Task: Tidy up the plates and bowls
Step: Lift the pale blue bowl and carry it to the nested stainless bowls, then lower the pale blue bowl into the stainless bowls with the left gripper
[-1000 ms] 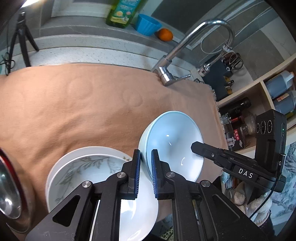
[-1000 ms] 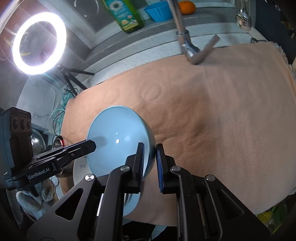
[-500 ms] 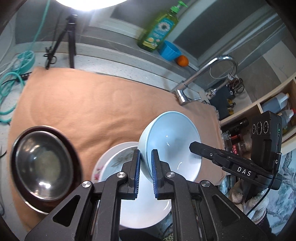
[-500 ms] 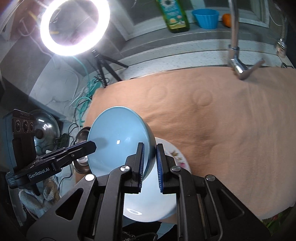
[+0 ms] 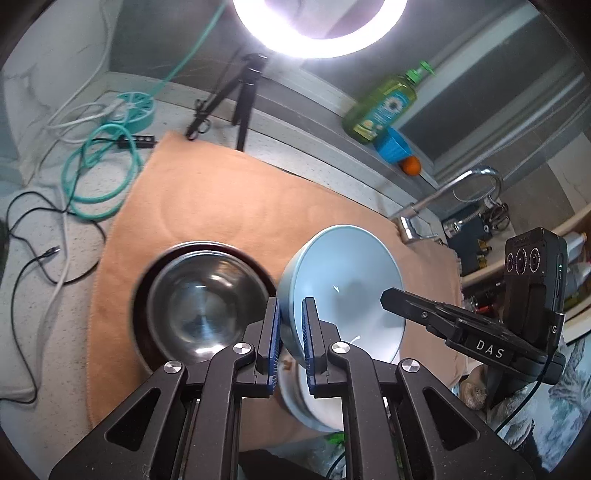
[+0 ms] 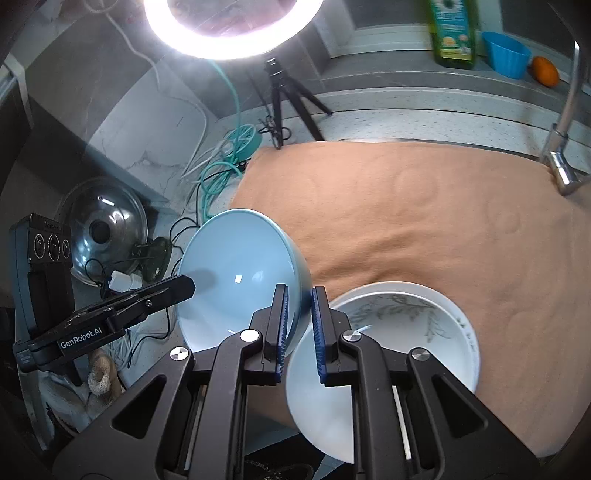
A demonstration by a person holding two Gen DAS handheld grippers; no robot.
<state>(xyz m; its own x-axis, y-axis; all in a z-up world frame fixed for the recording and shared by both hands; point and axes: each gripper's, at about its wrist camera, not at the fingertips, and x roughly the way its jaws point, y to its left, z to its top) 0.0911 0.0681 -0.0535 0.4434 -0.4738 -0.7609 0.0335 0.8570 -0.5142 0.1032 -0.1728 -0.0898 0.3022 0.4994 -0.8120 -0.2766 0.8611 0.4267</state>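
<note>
Jaws of both grippers clenched on one blue bowl, left gripper and right gripper pinching opposite sides of its rim, so bowl hangs tilted in the air betw. them, clear of the cloth.

Step in hand (judged): two-handed carry of bowl toward a stacking spot. Candidates: steel bowl, seen just left of blue bowl in left view, and white plate, leaf pattern, seen just right of it in right view; which one is meant cannot be told.

Next move calls for: levelling bowl, centring it over target, lowering both hands together, then releasing both sides at once. Uneven release would likely tip or chip the rim.

Surroundings: ring light on tripod at back; teal cable on counter left of cloth; soap bottle, blue cup, orange on ledge; tap at right; pot lid off cloth. None of these lies near either target, though the plate sits close beneath the bowl, so clearance there is tight.
</note>
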